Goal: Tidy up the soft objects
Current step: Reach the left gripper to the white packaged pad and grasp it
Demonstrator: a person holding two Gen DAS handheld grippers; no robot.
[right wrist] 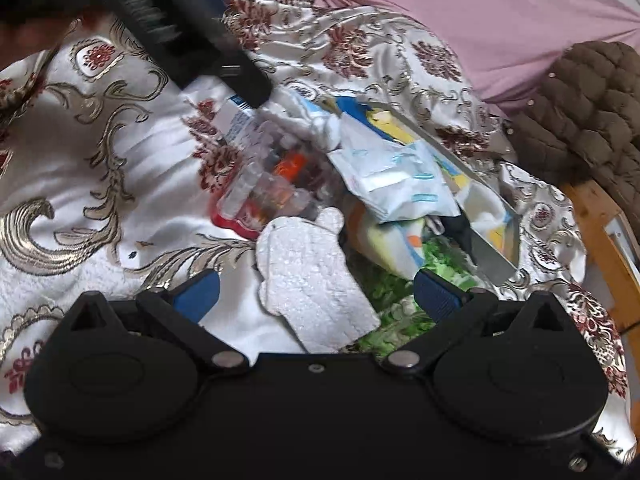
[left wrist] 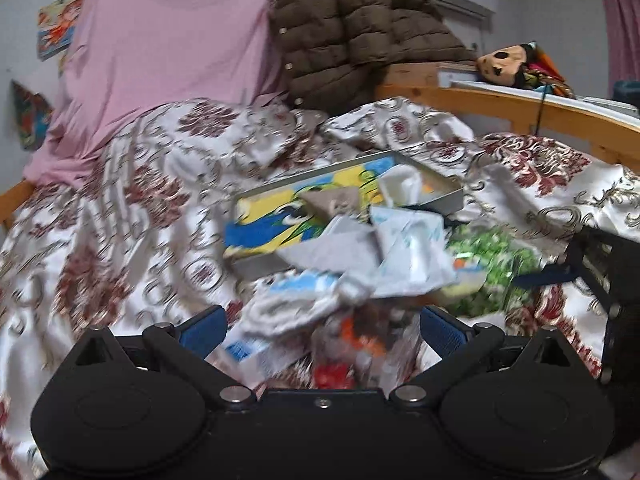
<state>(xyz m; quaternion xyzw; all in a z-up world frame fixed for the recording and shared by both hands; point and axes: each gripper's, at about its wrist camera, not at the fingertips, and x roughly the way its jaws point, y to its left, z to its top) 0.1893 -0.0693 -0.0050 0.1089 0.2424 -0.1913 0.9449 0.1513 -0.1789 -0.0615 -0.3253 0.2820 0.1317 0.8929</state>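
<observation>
Glossy satin-like cloth on the bedspread [right wrist: 100,168], with shiny gold and dull red patterning; soft matt pink cloth on the sheet [left wrist: 160,40] behind it. Quilted, matt brown fabric on the jacket [left wrist: 352,28], smooth varnished wood on the bed frame [left wrist: 520,108], dull grey metal on the tray [left wrist: 448,196]. Rough, grainy white foam on the cut-out shape [right wrist: 316,280], crinkly pale plastic on the packet [right wrist: 400,176], matt black plastic with ribbed blue pads [right wrist: 436,292] on the right gripper [right wrist: 316,292].
</observation>
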